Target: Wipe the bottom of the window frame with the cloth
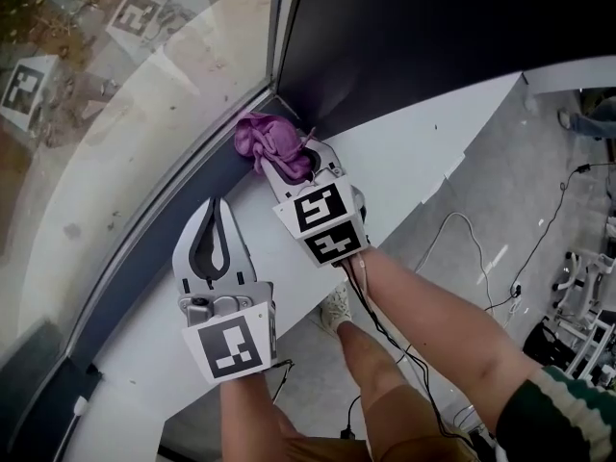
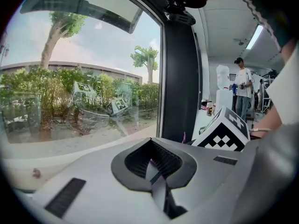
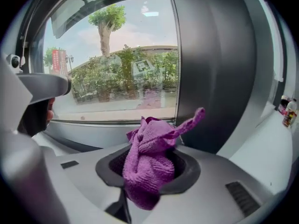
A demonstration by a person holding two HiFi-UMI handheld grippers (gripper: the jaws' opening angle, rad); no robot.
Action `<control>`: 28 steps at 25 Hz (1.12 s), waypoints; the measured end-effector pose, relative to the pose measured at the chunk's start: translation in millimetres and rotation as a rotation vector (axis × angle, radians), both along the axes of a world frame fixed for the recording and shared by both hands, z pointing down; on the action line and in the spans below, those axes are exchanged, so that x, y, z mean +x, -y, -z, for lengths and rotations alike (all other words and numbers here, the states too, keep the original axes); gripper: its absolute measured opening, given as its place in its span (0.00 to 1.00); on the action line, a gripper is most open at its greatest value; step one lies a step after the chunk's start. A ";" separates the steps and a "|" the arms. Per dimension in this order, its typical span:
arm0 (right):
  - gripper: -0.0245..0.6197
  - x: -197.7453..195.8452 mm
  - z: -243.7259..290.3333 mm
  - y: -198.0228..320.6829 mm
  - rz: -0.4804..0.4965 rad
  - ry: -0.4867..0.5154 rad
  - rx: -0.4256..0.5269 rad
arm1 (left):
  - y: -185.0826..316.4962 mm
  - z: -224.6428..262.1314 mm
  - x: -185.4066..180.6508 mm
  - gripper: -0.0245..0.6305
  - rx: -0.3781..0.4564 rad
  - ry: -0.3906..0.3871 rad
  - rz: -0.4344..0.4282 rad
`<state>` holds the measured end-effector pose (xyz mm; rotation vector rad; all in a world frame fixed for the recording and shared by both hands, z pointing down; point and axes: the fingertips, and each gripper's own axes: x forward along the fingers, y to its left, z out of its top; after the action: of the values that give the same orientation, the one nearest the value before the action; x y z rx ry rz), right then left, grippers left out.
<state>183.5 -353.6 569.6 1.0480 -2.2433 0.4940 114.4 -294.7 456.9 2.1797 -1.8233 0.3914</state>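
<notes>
A crumpled purple cloth sits in the corner where the dark bottom of the window frame meets the dark upright post. My right gripper is shut on the cloth, which bulges out between its jaws just in front of the frame's lower rail. My left gripper lies on the white sill nearer to me, pointing at the frame. It is shut with nothing in it. Whether the cloth touches the rail I cannot tell.
The window glass fills the left. The sill's edge drops to a grey floor with cables and equipment. The person's legs and a shoe are below. Bottles stand far right on the sill. Another person stands farther back.
</notes>
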 end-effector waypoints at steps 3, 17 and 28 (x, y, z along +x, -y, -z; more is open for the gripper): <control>0.26 9.3 -1.0 3.3 -0.058 -0.018 0.010 | -0.5 -1.6 0.8 0.04 0.000 -0.002 -0.004; 0.26 3.2 -8.4 -8.3 -0.024 -0.055 -0.015 | -11.3 13.7 -3.8 0.04 0.017 -0.002 0.004; 0.26 -29.6 -19.8 -35.6 0.054 -0.057 -0.040 | -47.4 13.8 -34.5 0.04 0.010 0.013 0.051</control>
<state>154.0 -317.9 589.5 0.9672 -2.1961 0.4782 79.9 -247.3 443.1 2.1377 -1.8880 0.3873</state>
